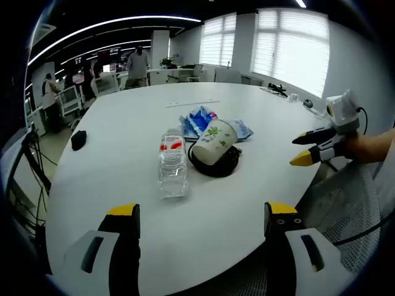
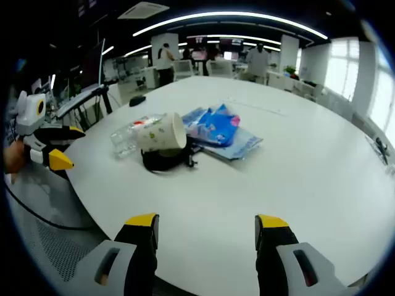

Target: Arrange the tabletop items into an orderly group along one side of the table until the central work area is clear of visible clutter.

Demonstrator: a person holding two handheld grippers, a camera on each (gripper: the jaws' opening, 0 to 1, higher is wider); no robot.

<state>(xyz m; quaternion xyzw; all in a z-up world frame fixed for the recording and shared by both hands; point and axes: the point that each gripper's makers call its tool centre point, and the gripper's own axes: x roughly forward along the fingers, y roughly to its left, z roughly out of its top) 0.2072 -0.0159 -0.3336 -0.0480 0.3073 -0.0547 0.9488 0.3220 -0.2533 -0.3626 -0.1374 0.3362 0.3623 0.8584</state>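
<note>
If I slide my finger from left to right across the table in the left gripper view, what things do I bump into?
Black computer mouse → clear water bottle → paper cup lying on its side → the right hand-held gripper, held in a hand at the table's edge.

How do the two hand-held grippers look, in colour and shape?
Each hand-held gripper, left and right, has two pale grey jaws with black inner faces and yellow tips. Seen from the side, each carries a white box on top, and thin black cables trail from it.
</note>
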